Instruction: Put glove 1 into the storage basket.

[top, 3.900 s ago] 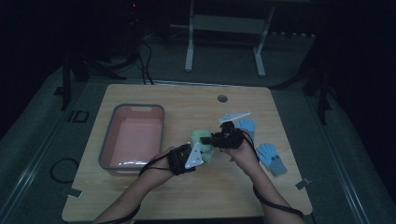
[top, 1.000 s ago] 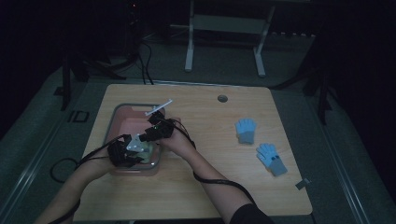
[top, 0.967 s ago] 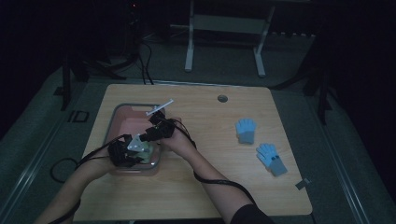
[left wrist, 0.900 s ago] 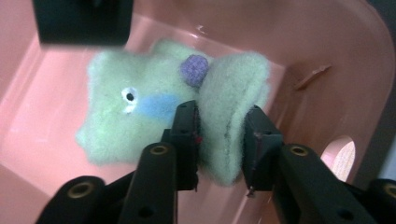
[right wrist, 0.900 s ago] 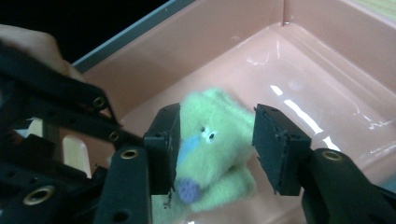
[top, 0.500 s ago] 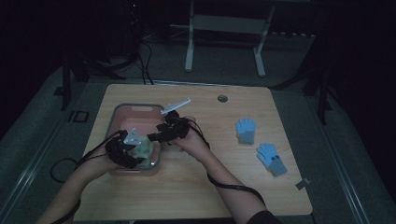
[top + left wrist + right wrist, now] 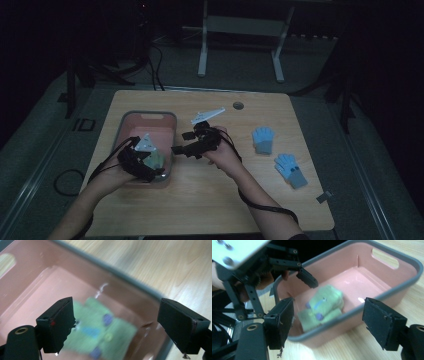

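A folded green glove lies in the near end of the pink tub on the left of the table. The left tool hangs just above it, jaws just opened, nothing gripped. The right tool sits right of the tub, jaws likewise just spread and empty, apart from the glove.

A soft, matt green cloth glove is seen lying in a smooth, glossy pink plastic tub with a grey rim, set on a pale, wood-grained table of satin finish.
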